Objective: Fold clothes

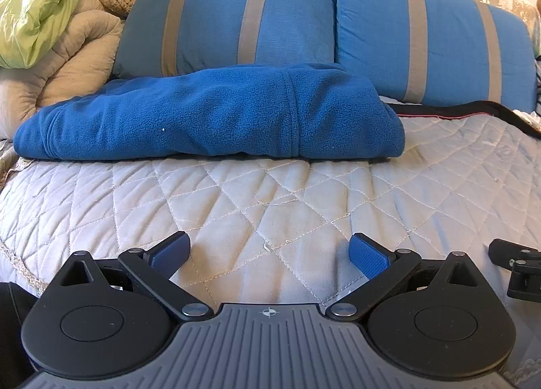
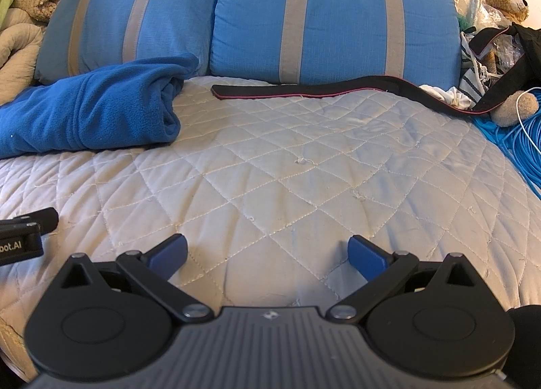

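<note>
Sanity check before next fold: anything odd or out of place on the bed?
The black strap trails loose across the quilt below the right pillow. The blue fleece looks folded, one end bulging open. Both hand-held grippers are open and empty.

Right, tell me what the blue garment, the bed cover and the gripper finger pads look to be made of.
Blue garment: looks like fleece, matte with a fuzzy, pilled nap and soft thick folds.
Bed cover: quilted woven fabric, pale with a slight sheen, diamond stitching and loose thread ends.
Finger pads: probably rubber or soft plastic, blue with a fine ribbed texture, set on black hard-plastic arms.
</note>
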